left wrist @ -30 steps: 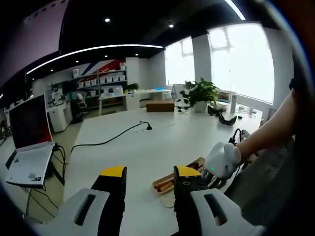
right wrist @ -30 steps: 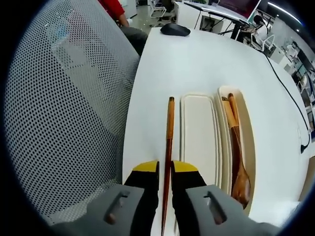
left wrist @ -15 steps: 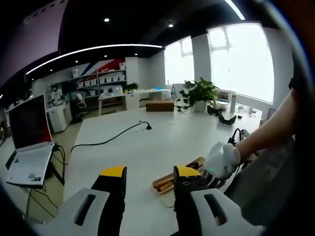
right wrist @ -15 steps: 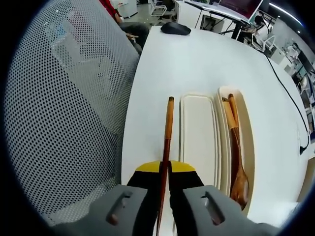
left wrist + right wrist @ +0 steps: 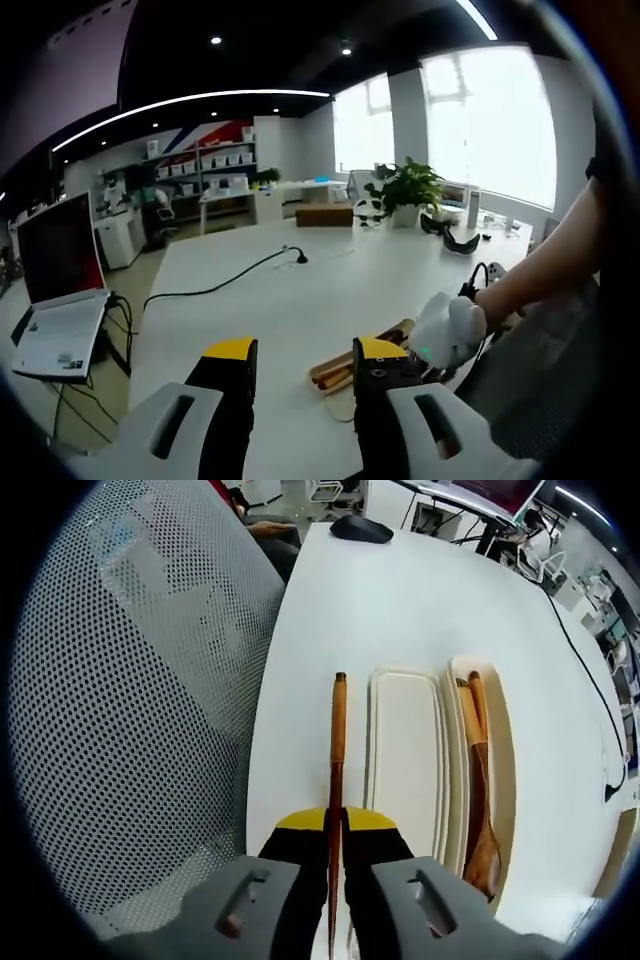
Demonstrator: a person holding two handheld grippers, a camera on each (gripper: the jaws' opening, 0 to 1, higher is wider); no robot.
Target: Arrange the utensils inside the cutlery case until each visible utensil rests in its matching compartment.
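In the right gripper view my right gripper (image 5: 334,822) is shut on a brown wooden chopstick (image 5: 337,750) that points away over the white table. To its right lies the cream lid (image 5: 404,750), and beyond that the cutlery case (image 5: 503,770) holding a wooden spoon (image 5: 479,810) and another wooden utensil. In the left gripper view my left gripper (image 5: 297,355) stands open above the table with nothing between its jaws. The case (image 5: 345,370) shows past its right jaw, beside a gloved hand (image 5: 448,328) on the other gripper.
A grey mesh chair back (image 5: 130,700) stands left of the table edge. A black mouse (image 5: 361,530) lies at the far end. A laptop (image 5: 60,280), a black cable (image 5: 225,282) and a potted plant (image 5: 408,190) sit on the table.
My right gripper has gone from slightly apart to shut on the chopstick, and the view has shifted a little. The left gripper has stayed still.
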